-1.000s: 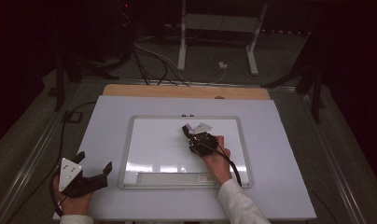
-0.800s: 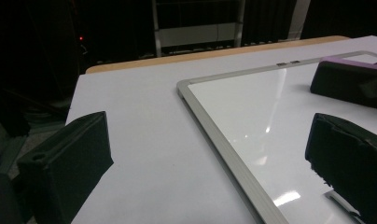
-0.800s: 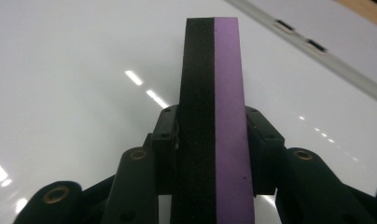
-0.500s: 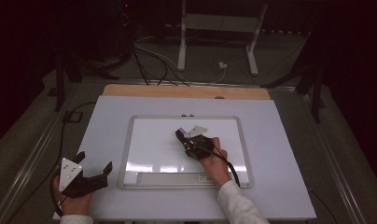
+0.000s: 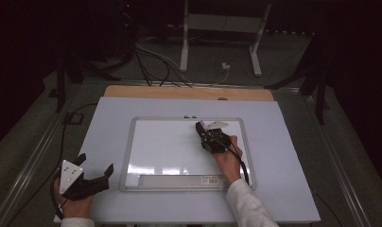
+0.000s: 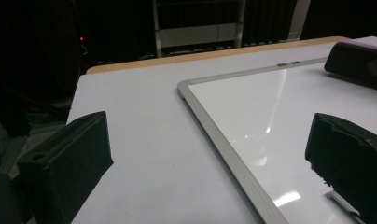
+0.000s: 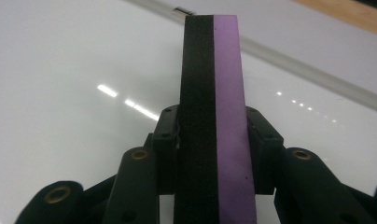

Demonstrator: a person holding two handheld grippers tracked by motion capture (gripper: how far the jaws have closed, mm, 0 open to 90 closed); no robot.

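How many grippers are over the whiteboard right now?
1. The right gripper, clamping a purple-and-black eraser, is over the whiteboard. The left gripper sits open off its left edge.

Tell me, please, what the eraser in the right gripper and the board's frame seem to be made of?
Eraser: probably a black felt layer, matte and fibrous-looking, bonded to smooth purple foam. Board's frame: likely brushed aluminium or silver plastic, with a dull grey sheen.
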